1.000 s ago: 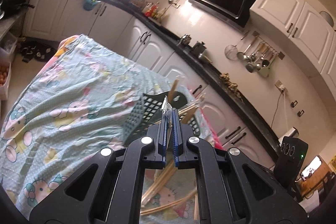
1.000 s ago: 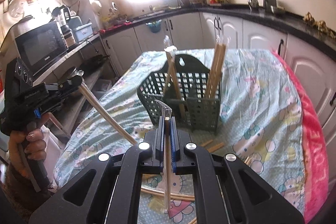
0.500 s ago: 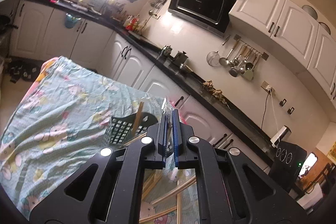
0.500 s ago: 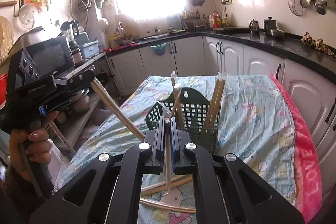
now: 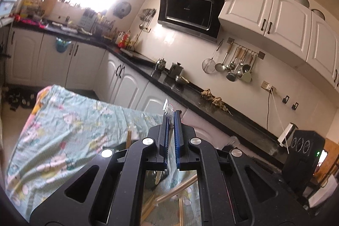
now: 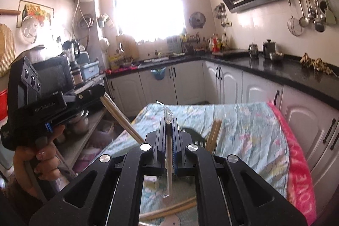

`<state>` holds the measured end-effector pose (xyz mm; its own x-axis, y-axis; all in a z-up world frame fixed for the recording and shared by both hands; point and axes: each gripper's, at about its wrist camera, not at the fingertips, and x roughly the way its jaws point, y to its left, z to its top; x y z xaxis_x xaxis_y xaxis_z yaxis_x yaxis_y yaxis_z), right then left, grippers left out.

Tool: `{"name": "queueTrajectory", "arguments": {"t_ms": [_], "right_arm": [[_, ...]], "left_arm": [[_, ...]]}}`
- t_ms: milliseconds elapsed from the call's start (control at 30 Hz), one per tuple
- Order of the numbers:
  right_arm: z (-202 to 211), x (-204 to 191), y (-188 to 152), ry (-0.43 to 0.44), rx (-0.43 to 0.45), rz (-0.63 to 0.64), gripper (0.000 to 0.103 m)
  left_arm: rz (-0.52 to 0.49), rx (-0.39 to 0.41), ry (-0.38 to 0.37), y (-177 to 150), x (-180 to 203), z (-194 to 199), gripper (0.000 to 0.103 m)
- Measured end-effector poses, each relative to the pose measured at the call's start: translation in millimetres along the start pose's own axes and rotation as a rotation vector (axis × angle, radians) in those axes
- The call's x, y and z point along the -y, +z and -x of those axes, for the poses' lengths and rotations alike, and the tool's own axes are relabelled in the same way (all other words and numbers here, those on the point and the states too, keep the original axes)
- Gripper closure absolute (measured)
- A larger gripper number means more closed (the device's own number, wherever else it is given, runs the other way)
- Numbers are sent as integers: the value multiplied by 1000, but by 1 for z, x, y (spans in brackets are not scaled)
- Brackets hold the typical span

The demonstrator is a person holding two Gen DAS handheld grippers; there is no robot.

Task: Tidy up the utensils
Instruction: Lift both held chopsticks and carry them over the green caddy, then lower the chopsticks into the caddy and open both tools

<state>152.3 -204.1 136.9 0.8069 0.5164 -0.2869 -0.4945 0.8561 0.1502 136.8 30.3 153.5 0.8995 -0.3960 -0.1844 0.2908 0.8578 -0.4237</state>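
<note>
Both claws clenched on wrapped chopsticks above the cloth-covered table (image 6: 250,120).

The dark utensil basket (image 6: 191,133), sticks standing in it, lay just past the right gripper (image 6: 168,126) toward 1 o'clock. That claw pinched a wrapped chopstick (image 6: 169,162) running 12 to 6 between its pads. At 9 o'clock, the left gripper (image 5: 171,120) clamped another pair (image 6: 120,115), slanting toward 4.

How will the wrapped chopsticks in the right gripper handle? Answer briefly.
Probably stiff: the wrapped chopsticks run straight through the right gripper. Likely light, being so thin. Their clear wrapper may let them slip between the fingers.
</note>
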Motion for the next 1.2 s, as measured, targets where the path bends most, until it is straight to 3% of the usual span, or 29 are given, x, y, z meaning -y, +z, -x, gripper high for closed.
{"name": "queueTrajectory", "arguments": {"t_ms": [600,1200], "right_arm": [[0,14,66,-74,148,74,98],[-44,36,57,-101,113,67,98]], "left_arm": [[-144,51,51,21,28,-23,101],[-204,-12,126,-16,18,-65,101]]}}
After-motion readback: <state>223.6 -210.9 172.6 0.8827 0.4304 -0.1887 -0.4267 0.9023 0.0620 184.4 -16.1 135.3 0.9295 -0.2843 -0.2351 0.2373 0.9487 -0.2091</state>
